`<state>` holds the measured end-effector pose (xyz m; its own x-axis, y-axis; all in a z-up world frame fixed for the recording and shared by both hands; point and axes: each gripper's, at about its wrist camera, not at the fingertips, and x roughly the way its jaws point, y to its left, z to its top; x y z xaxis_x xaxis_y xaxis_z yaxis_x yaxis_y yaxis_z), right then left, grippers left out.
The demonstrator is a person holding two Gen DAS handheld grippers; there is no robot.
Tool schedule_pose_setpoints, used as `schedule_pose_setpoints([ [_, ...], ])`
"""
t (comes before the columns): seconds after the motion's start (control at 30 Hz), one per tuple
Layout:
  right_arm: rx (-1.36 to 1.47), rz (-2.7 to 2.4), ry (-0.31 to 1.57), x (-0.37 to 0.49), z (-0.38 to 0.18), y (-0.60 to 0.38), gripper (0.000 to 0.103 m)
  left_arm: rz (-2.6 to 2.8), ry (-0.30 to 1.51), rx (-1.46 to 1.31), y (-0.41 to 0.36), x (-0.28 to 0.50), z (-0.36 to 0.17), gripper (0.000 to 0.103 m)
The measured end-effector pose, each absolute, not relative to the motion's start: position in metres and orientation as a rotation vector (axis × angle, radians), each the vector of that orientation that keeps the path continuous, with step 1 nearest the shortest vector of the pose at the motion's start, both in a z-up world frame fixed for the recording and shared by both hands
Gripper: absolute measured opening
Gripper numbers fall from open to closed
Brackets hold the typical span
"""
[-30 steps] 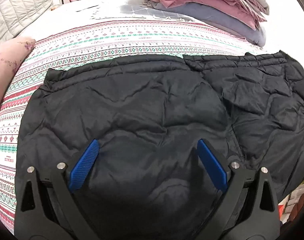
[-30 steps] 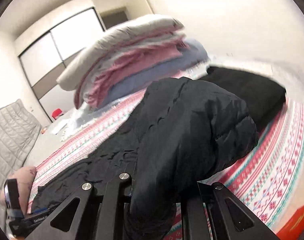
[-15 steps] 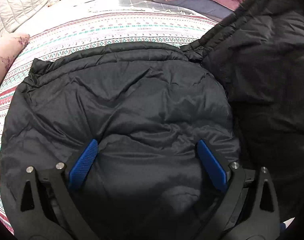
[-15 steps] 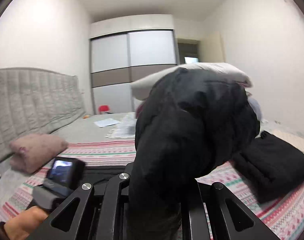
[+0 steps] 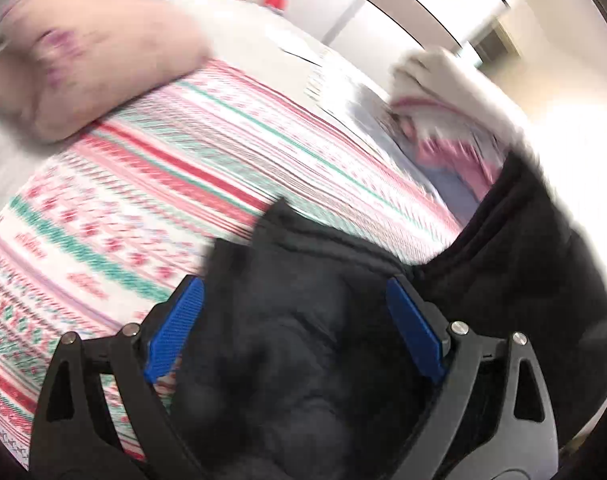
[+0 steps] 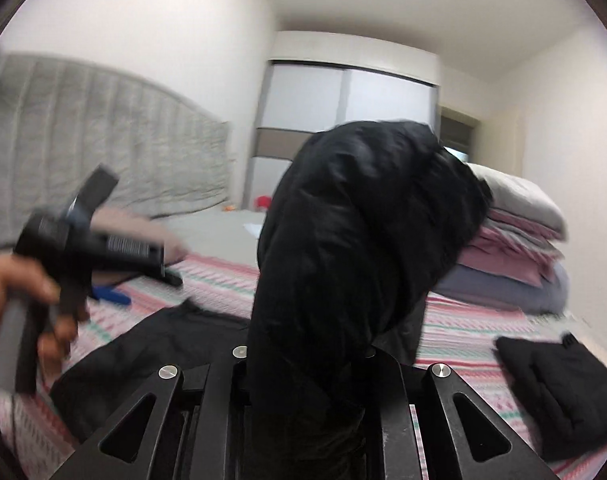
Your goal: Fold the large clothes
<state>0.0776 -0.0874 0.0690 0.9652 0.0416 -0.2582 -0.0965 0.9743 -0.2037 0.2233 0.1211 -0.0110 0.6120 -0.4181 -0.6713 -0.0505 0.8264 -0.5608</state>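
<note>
left hand-held gripper [image 5: 295,324] swung off black jacket [image 6: 355,240], spread, closing; right hand-held gripper [image 6: 303,364] pinching jacket, loosening.

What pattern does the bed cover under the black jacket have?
The bed cover has red, green and pink patterned stripes on white, best seen in the left wrist view.

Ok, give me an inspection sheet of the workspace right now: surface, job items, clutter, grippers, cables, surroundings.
Surface: bed with striped patterned sheet, partly covered.
Job's things: black padded jacket, one part lifted by the right gripper, the rest lying on the sheet; folded black garment at the right.
Clutter: pink pillow; stack of folded bedding; small red object, too blurred to identify.
Grippers: left gripper over the jacket, jaws wide and closing, pads not pressing cloth; right gripper jaws narrow and opening, jacket between them.
Cables: nothing seen.
Surroundings: grey padded headboard, sliding wardrobe, white walls.
</note>
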Motion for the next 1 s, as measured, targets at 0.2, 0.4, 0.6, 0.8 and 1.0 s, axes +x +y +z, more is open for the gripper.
schedule_pose_setpoints([
  [0.2,-0.553,0.272,0.384,0.075,0.014,-0.012,0.023,-0.255,0.907,-0.682,0.152,0.216,-0.019,0.093],
  [0.4,-0.787,0.276,0.471,0.082,-0.035,0.034,0.066,-0.267,0.941,-0.649,0.151,0.222,-0.026,0.093],
  [0.6,-0.459,0.615,0.533,0.061,0.014,-0.001,0.072,-0.317,0.95,-0.606,0.144,0.215,-0.021,0.093],
  [0.8,0.088,0.7,0.459,0.079,0.064,-0.104,0.085,-0.364,0.923,-0.556,0.137,0.2,-0.002,0.093],
  [1.0,0.459,0.413,0.757,0.151,0.012,-0.167,0.085,-0.429,0.932,-0.474,0.103,0.193,0.01,0.093],
])
